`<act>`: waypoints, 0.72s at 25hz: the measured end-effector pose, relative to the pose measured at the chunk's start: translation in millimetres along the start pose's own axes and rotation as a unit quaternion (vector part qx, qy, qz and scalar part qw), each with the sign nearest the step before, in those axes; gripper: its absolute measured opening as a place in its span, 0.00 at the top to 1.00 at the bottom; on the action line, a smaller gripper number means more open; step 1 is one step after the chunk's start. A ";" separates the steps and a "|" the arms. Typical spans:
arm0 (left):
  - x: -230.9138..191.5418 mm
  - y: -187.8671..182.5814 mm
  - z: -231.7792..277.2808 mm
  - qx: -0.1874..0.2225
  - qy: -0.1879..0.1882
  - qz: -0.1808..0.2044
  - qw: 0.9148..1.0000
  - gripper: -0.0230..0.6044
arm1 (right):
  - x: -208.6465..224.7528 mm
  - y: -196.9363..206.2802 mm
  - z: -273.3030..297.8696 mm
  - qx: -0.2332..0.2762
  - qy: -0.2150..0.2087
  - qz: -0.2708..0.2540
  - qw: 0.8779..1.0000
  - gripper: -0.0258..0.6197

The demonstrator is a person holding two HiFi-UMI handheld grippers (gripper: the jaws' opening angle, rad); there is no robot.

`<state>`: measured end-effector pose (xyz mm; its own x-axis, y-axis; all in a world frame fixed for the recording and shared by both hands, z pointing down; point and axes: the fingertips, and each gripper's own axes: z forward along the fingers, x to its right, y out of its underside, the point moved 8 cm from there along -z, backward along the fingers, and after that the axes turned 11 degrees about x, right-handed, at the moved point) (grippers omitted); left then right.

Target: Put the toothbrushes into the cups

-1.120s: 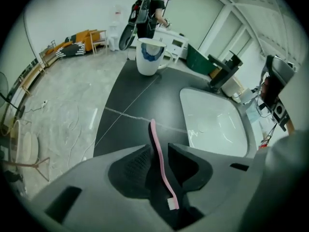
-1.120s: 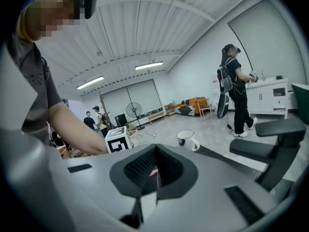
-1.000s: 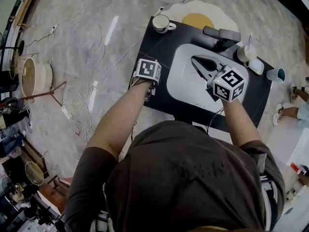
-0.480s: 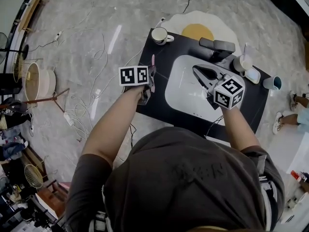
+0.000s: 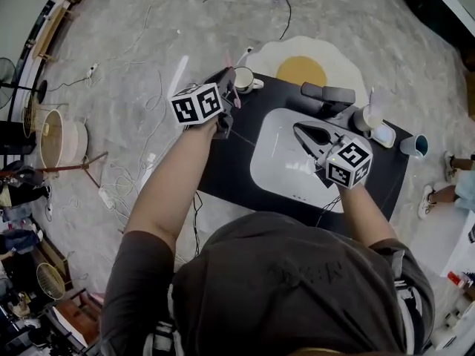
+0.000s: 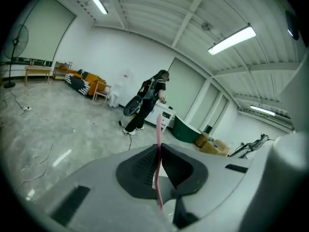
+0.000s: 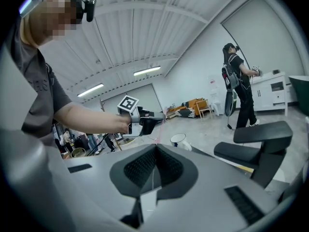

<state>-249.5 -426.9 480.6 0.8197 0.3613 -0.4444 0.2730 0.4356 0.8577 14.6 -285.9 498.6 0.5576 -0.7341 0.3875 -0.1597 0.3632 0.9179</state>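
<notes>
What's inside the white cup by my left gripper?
Nothing stands in the white cup; its interior is dark, the bottom unclear. The pink toothbrush is in the left gripper.

No word, brand or number could be read anywhere. The only signs were black-and-white square markers on the cube (image 5: pixel 197 104) of the left gripper (image 5: pixel 227 80) and the cube (image 5: pixel 347 162) of the right gripper (image 5: pixel 298 129). Behind both grippers, the print on the person's shirt (image 5: pixel 297 288) was too faint to read.
</notes>
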 end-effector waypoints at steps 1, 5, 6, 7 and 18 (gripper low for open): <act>-2.2 -2.7 7.0 0.010 -0.001 0.006 1.000 0.92 | 2.4 0.8 -1.9 -0.001 0.002 0.002 1.000 0.97; -9.9 -9.4 34.6 0.047 0.000 0.018 0.999 0.92 | 15.4 5.3 -10.2 -0.003 0.016 0.008 1.000 0.97; -10.8 -9.8 40.8 0.053 0.003 0.024 0.998 0.92 | 19.1 5.8 -11.6 -0.003 0.020 0.009 1.000 0.97; -11.7 -9.7 46.6 0.058 0.006 0.031 0.998 0.92 | 22.8 6.0 -12.3 -0.003 0.024 0.010 1.000 0.97; -35.0 18.7 71.0 0.073 0.025 0.060 0.995 0.92 | 54.3 6.1 2.4 -0.007 0.040 -0.006 0.999 0.97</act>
<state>-237.3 -490.0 530.6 0.8257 0.4463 -0.3451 0.2474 0.2634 0.9324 41.9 -324.9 525.3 0.6222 -0.6908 0.3683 -0.1423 0.3629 0.9209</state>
